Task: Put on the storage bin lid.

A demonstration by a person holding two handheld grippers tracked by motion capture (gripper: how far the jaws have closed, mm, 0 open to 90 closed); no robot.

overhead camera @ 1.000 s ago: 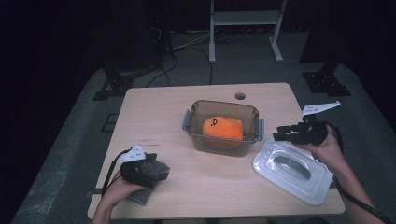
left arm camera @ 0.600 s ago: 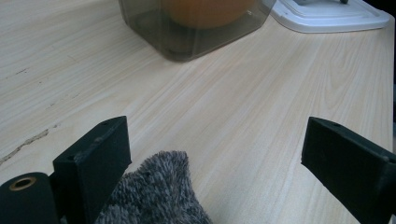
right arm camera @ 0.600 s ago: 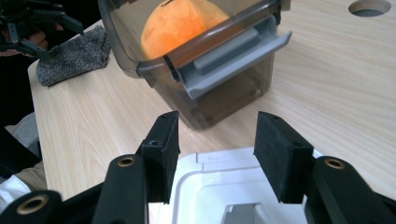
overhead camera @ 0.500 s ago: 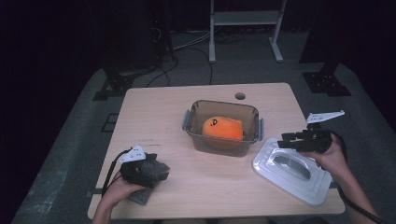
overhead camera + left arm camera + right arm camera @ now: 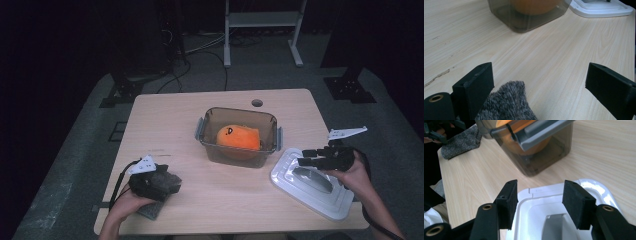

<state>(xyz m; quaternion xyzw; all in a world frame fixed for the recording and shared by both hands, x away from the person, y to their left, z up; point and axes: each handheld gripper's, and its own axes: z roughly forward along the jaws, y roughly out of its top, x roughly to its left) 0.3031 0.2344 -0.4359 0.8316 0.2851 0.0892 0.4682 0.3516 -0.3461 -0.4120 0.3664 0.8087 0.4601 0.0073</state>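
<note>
Bare wood on the table (image 5: pixel 165 120) across the upper left of the high view; open passage there. Centre blocked by the clear container (image 5: pixel 239 136), open-topped, an orange plush toy (image 5: pixel 238 138) inside. Lower right taken by the white lid (image 5: pixel 311 184), lying flat just beside the container; narrow gap between them. Right gripper (image 5: pixel 306 157) hangs over the lid's near end, jaws apart, nothing between. Lower left: grey fuzzy cloth (image 5: pixel 162 181) under the left gripper (image 5: pixel 165 182). Clear strip along the bottom middle.
</note>
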